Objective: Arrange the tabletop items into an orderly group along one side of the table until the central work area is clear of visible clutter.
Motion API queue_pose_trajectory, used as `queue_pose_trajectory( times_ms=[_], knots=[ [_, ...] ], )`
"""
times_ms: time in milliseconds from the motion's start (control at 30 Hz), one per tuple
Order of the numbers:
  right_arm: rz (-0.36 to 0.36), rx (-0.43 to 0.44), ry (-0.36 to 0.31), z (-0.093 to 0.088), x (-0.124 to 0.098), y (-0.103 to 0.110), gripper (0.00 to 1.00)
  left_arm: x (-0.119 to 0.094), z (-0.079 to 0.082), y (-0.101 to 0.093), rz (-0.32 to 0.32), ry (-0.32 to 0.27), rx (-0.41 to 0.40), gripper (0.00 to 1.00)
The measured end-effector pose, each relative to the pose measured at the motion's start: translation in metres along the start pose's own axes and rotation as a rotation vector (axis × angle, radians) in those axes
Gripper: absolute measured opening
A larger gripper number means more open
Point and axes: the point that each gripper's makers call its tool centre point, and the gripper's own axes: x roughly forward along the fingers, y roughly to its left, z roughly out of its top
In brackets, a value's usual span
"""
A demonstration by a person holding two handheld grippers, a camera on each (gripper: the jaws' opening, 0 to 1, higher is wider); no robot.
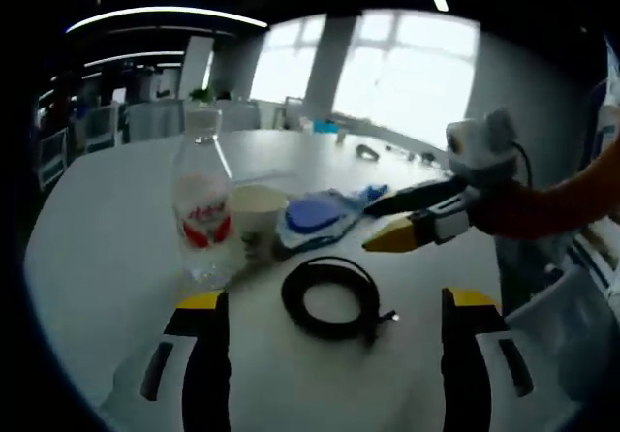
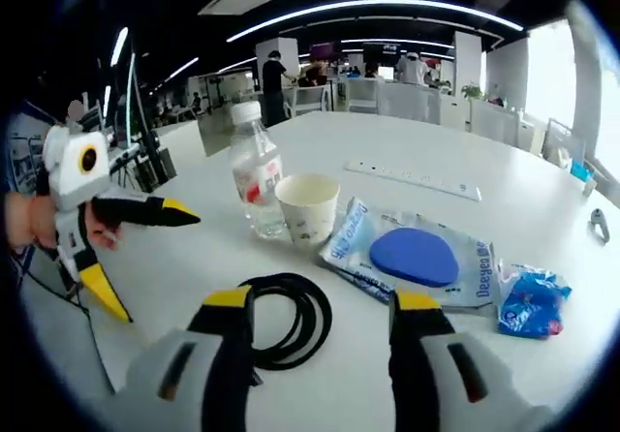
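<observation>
A clear water bottle (image 1: 203, 209) with a red label stands on the white table (image 1: 107, 248), with a paper cup (image 1: 257, 214) right beside it. A flat packet with a blue oval (image 1: 315, 217) lies next to the cup. A coiled black cable (image 1: 331, 298) lies nearest me. My left gripper (image 1: 334, 301) is open, its jaws either side of the coil. My right gripper (image 1: 373, 226) comes in from the right, open, near the packet. In the right gripper view I see the bottle (image 2: 254, 175), cup (image 2: 308, 207), packet (image 2: 417, 258), cable (image 2: 286, 316), my open right gripper (image 2: 322, 301) and the open left gripper (image 2: 155, 267).
A small blue wrapper (image 2: 531, 301) lies right of the packet. A white power strip (image 2: 412, 180) rests farther back, and a small metal clip (image 2: 599, 224) sits near the right edge. Office desks, chairs and people stand beyond the table. A hand (image 2: 29, 224) holds the left gripper.
</observation>
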Motion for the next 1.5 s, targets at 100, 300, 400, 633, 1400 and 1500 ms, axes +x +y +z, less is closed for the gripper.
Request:
queue_pose_trajectory(
  times_ms=[100, 300, 400, 633, 1400, 1500],
  knots=[
    [0.009, 0.004, 0.012, -0.004, 0.001, -0.001, 0.53, 0.009, -0.004, -0.002, 0.007, 0.023, -0.003, 0.86],
    [0.017, 0.006, 0.036, -0.012, 0.006, -0.003, 0.48, 0.021, -0.013, 0.008, 0.065, 0.063, -0.042, 0.78],
    [0.023, 0.013, 0.057, -0.018, 0.01, -0.002, 0.46, 0.027, -0.019, 0.015, 0.107, 0.098, -0.046, 0.76],
    [0.042, 0.022, 0.089, -0.027, 0.018, 0.005, 0.37, 0.04, -0.031, 0.031, 0.209, 0.191, -0.062, 0.6],
    [0.037, 0.105, 0.19, -0.057, 0.03, 0.004, 0.04, 0.061, -0.054, 0.032, 0.304, 0.373, 0.006, 0.16],
    [0.031, 0.12, 0.19, -0.058, 0.03, 0.004, 0.04, 0.061, -0.055, 0.033, 0.319, 0.381, -0.005, 0.15]
  ],
)
